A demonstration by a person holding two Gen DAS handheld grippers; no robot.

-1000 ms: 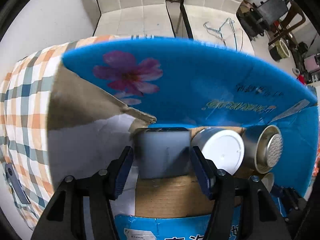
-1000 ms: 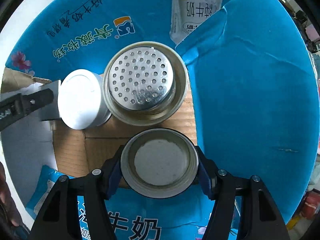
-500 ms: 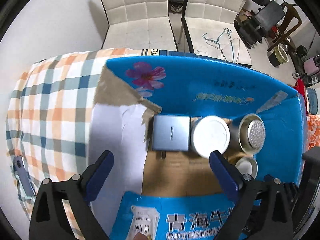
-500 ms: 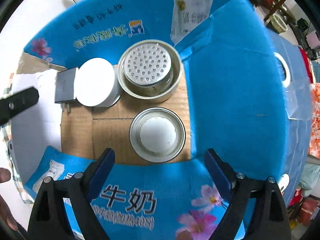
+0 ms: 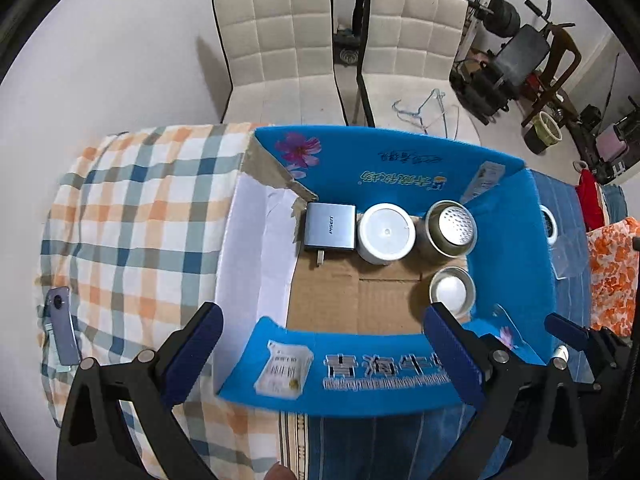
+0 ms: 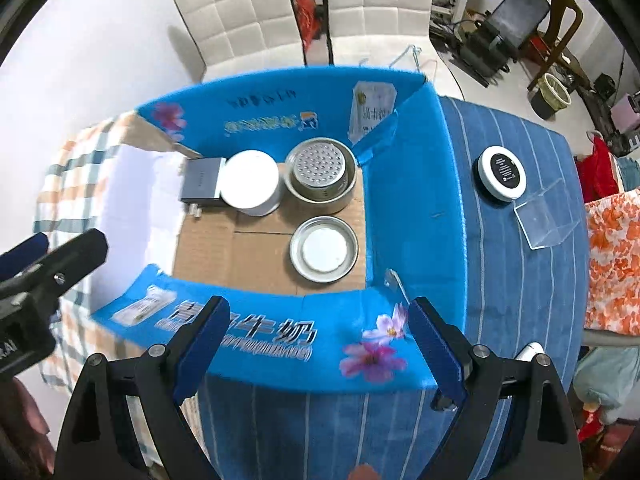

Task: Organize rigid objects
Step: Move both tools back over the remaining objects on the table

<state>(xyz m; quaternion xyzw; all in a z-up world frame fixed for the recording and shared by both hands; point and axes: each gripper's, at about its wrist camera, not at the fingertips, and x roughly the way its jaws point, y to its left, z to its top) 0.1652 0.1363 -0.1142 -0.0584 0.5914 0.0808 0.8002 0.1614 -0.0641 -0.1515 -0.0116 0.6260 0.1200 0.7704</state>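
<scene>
A table [image 5: 132, 208] draped in checked and blue striped cloth is seen carrying an open blue carton [image 5: 404, 160]. On the carton's cardboard floor, a row is formed along the far wall by a grey charger [image 5: 330, 226], a white-lidded jar [image 5: 385, 233] touching it, and a perforated steel cup [image 5: 453, 227]. A shallow steel lid [image 6: 323, 249] is set just in front of the cup. The left claw [image 5: 320, 354] and right claw [image 6: 316, 350] are held wide open and empty above the carton's near flap, apart from all four items. A round black-and-white disc [image 6: 501, 173] and a clear plastic stand [image 6: 549, 214] are left on the striped cloth outside the carton.
</scene>
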